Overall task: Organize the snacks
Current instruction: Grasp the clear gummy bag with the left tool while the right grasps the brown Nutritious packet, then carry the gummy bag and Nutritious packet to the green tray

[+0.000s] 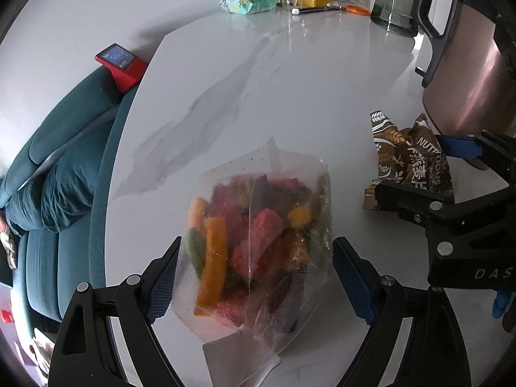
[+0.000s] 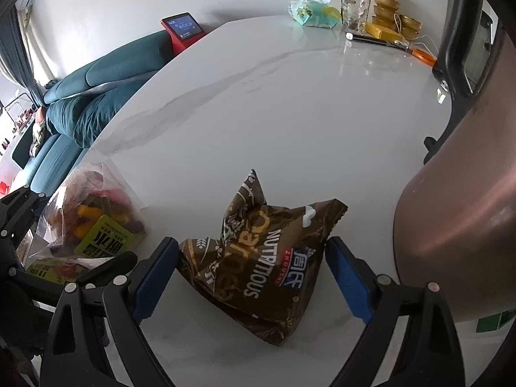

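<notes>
A clear, crinkled plastic bag (image 1: 258,248) lies on the glossy white, grey-veined surface (image 1: 258,96) at the lower centre of the left wrist view. It is stuffed with sugar-dusted candy sticks in orange, red, green and purple. In the right wrist view, at the lower left of the frame, the same bag shows a yellow-green label with black Chinese characters. The left hand-held gripper (image 1: 254,277) stands wide, its blue ribbed pads (image 1: 161,287) flanking the bag; whether they touch the plastic cannot be told.

At the lower centre of the right wrist view lies a brown pack (image 2: 267,264), a crumpled foil pouch with gold wheat motifs, the word "NUTRITIOUS", and a blue-and-red patch reading "ZHOUSHI" with Chinese characters. The right hand-held gripper (image 2: 251,277) is also spread wide, one blue pad on each side of the pack.

In the upper right of both frames sit stacked gold tins (image 2: 387,3), a patterned glass (image 2: 354,8) and a pale green packet (image 2: 309,13). A teal sofa (image 2: 96,96) curves along the left.
</notes>
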Motion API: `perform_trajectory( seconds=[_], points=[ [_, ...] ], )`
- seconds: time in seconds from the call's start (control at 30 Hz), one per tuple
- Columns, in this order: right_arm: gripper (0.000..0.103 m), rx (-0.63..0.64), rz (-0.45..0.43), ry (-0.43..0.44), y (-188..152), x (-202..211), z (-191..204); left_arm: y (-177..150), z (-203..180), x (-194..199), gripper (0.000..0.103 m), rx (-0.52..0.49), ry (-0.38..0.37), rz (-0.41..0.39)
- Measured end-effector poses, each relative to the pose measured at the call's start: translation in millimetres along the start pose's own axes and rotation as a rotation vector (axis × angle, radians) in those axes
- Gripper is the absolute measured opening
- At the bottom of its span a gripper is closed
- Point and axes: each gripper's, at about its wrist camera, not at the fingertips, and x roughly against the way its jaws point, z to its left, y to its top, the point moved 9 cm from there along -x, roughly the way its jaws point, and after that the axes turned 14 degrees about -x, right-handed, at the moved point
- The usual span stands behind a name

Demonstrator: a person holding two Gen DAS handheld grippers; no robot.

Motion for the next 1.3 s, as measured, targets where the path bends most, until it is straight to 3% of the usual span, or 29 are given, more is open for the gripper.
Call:
perform_trajectory(
  seconds=[0.37,0.4,0.47,0.63,0.9,1.3],
  points=[
    [0.103,0.011,-0.002,0.043,-2.0,-1.3,2.0,-2.3,-3.0,-7.5,0.08,0.014,-0.028,0.04],
    [0.094,0.012,-0.001,0.051,-2.7,-0.9,2.6,-1.9,-2.5,-7.0,0.073,0.019,-0.029,0.036],
    [0.09,0.021,-0.003,0.054,-2.4,0.4,3.1,-0.5,-2.1,-6.2,0.061,0.03,-0.046,0.026],
    [0.065,0.036,-0.006,0.075,-0.2,3.9,3.5,1.2,1.6,-6.3,0.052,0.042,-0.043,0.016],
    [0.037,0.085,-0.011,0.086,0.5,10.3,10.6,-3.0,2.3,-2.1,0.047,0.067,-0.013,0.01],
    [0.033,0.116,-0.028,0.129,0.7,30.1,21.5,-13.5,21.6,16.1,0.047,0.141,0.011,-0.014]
  ],
)
